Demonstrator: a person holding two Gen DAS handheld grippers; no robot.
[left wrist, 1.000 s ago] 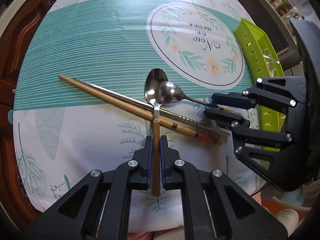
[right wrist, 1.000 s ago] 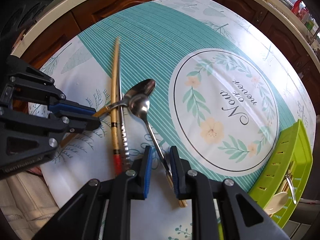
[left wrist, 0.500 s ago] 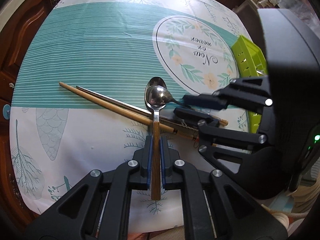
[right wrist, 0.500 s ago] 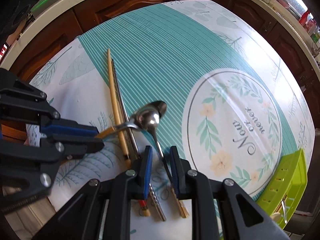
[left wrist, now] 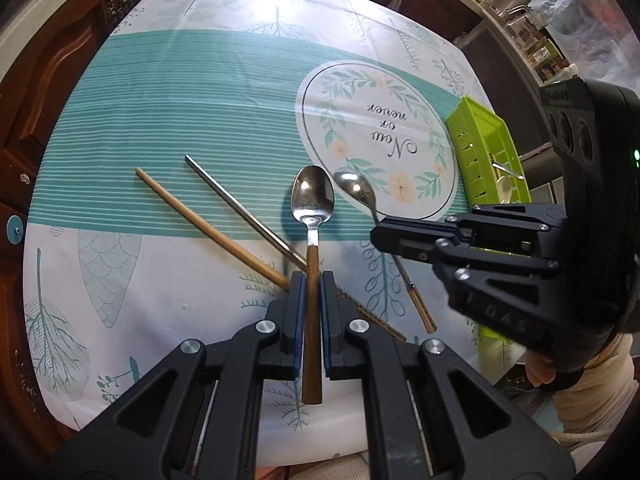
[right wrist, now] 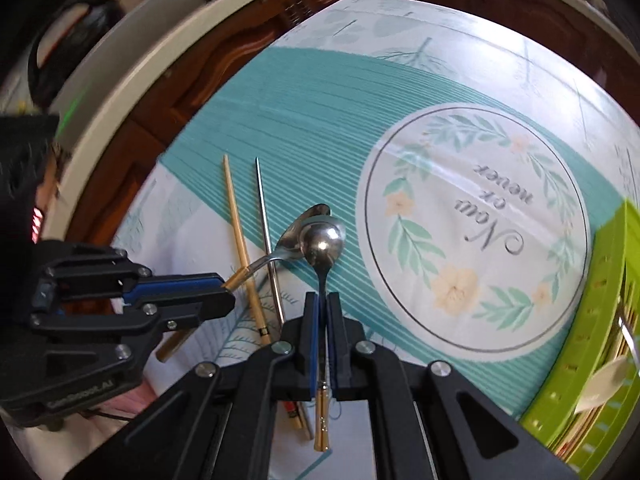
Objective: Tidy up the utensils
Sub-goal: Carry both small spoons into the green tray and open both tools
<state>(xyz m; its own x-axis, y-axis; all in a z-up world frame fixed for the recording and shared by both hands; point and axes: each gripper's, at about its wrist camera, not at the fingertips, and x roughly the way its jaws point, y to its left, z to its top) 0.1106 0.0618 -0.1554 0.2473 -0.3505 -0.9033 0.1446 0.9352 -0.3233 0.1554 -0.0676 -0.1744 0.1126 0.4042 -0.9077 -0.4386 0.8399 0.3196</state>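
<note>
Steel shaft of the slim gold-ended spoon [right wrist: 323,240] now pinched: right gripper [right wrist: 322,344] jaws just closed on it, were standing apart around it a second ago. Left gripper [left wrist: 312,316] clamped on the wood-handled spoon [left wrist: 313,216], as before. Both spoons off the cloth, bowls no longer stacked in the left view. Means both picks done; next, carry to the green slotted tray [left wrist: 476,140] at far right. Left on the glossy printed tablecloth [left wrist: 168,112]: bamboo chopstick [left wrist: 200,220], round; metal chopstick [left wrist: 236,204], thin, slick.
</note>
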